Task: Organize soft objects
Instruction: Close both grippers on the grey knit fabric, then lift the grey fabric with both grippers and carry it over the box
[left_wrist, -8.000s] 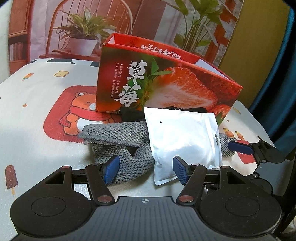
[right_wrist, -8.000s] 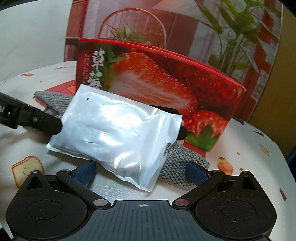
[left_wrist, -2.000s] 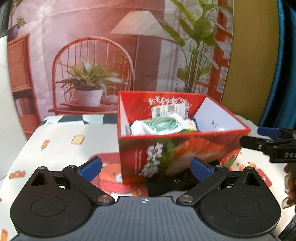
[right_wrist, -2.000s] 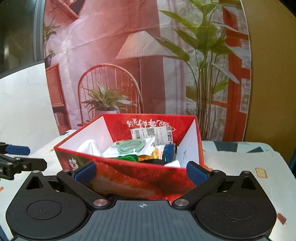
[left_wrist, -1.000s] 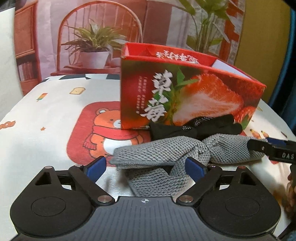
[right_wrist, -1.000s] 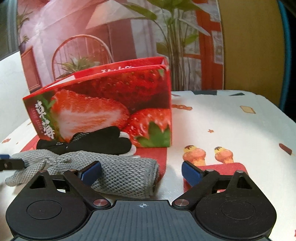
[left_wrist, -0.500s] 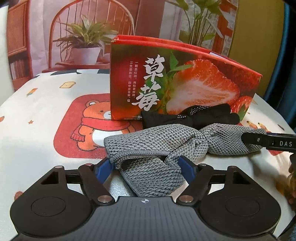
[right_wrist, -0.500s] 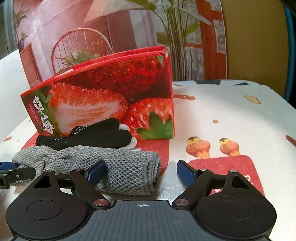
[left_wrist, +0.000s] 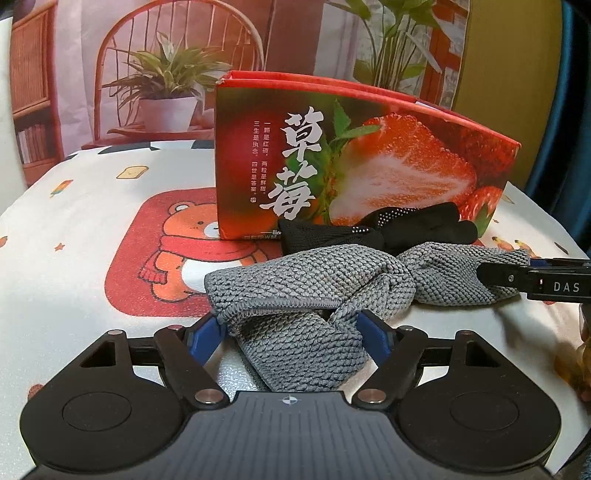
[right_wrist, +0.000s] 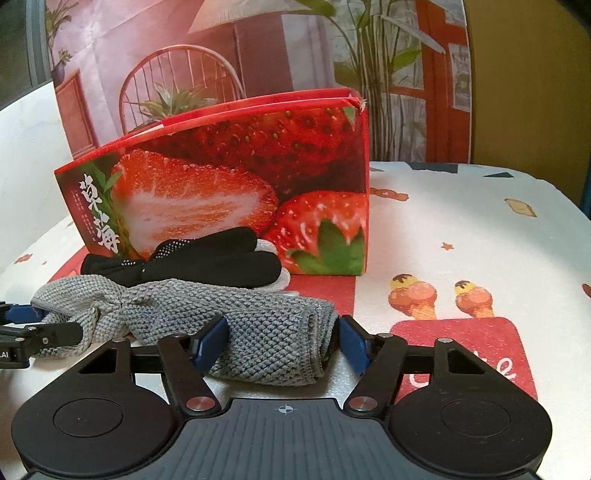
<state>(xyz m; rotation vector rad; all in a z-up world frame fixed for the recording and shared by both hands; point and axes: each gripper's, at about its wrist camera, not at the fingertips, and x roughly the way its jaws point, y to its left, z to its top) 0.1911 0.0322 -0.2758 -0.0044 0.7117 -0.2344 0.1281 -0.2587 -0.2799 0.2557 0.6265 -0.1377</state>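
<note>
A grey knit cloth (left_wrist: 314, 277) lies twisted on the table in front of the red strawberry box (left_wrist: 369, 158). My left gripper (left_wrist: 290, 334) is shut on its near left fold, both blue pads touching the knit. In the right wrist view the cloth's folded right end (right_wrist: 258, 332) sits between the pads of my right gripper (right_wrist: 280, 345). Its jaws are closing, with a thin gap still at the right pad. A pair of black gloves (right_wrist: 207, 258) rests between the cloth and the box (right_wrist: 221, 177).
The table carries a white cartoon-print cover (left_wrist: 92, 229) with a bear patch. The tall box blocks the far side, and its inside is hidden. Bare cover (right_wrist: 461, 229) lies to the right of the box. A printed backdrop stands behind the table.
Both grippers dropped from above the box to the grey cloth. Their jaws narrowed around it, the left onto the near fold, the right around the folded end.
</note>
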